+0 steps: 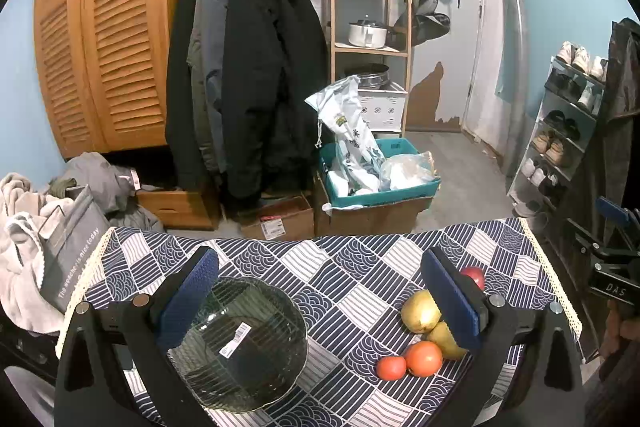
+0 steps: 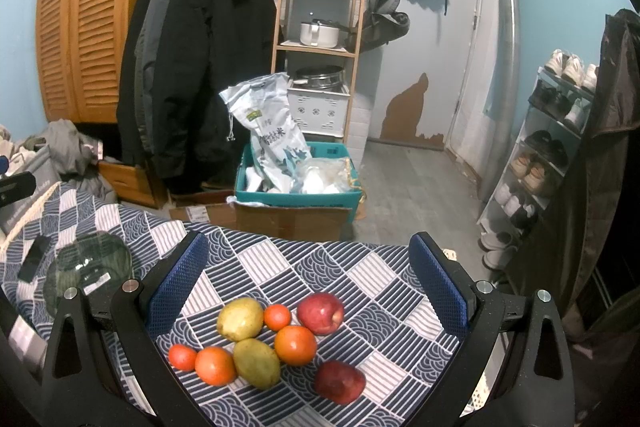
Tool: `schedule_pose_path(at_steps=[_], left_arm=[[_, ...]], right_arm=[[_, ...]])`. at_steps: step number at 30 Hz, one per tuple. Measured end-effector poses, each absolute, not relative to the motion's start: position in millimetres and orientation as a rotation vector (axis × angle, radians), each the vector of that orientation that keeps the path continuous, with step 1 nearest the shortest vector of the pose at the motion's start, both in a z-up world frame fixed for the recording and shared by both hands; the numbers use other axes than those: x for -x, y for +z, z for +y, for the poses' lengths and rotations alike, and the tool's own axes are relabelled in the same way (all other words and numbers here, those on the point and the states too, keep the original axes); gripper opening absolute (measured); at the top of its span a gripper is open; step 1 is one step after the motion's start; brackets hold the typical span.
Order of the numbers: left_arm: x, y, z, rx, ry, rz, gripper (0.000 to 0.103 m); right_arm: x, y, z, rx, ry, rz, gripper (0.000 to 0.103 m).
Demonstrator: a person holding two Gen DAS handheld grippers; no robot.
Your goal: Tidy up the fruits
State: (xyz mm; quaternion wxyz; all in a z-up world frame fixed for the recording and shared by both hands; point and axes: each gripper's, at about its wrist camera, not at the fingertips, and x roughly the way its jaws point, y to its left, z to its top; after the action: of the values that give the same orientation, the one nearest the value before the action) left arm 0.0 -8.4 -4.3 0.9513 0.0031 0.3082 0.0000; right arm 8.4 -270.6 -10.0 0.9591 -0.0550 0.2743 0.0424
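Observation:
A cluster of fruit lies on the patterned tablecloth point(image 2: 360, 279): two yellow-green pears point(image 2: 240, 319) point(image 2: 257, 363), two red apples point(image 2: 321, 313) point(image 2: 340, 381) and several orange-red tomatoes point(image 2: 295, 345). My right gripper point(image 2: 316, 287) is open above them, fingers either side of the cluster, empty. A ribbed dark glass bowl point(image 1: 244, 343) with a white label stands on the cloth at the left; it also shows in the right wrist view point(image 2: 92, 263). My left gripper point(image 1: 320, 299) is open and empty, its left finger point(image 1: 188, 301) over the bowl's rim, its right finger point(image 1: 450, 301) in front of the pears point(image 1: 420, 311).
The table's far edge point(image 1: 320, 237) drops to a floor with cardboard boxes point(image 1: 372, 217) and a teal crate point(image 1: 380, 187) of bags. A black phone point(image 2: 34, 259) lies left of the bowl. A shoe rack point(image 2: 536, 163) stands at the right.

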Motion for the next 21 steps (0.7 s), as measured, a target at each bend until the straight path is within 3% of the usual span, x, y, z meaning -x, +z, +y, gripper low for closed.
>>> schedule_pose_path(at_steps=[21], left_arm=[[1.4, -5.0, -10.1, 0.015, -0.01, 0.63, 0.102]], right_arm=[[-8.1, -10.3, -271.0, 0.115, 0.084, 0.557, 0.098]])
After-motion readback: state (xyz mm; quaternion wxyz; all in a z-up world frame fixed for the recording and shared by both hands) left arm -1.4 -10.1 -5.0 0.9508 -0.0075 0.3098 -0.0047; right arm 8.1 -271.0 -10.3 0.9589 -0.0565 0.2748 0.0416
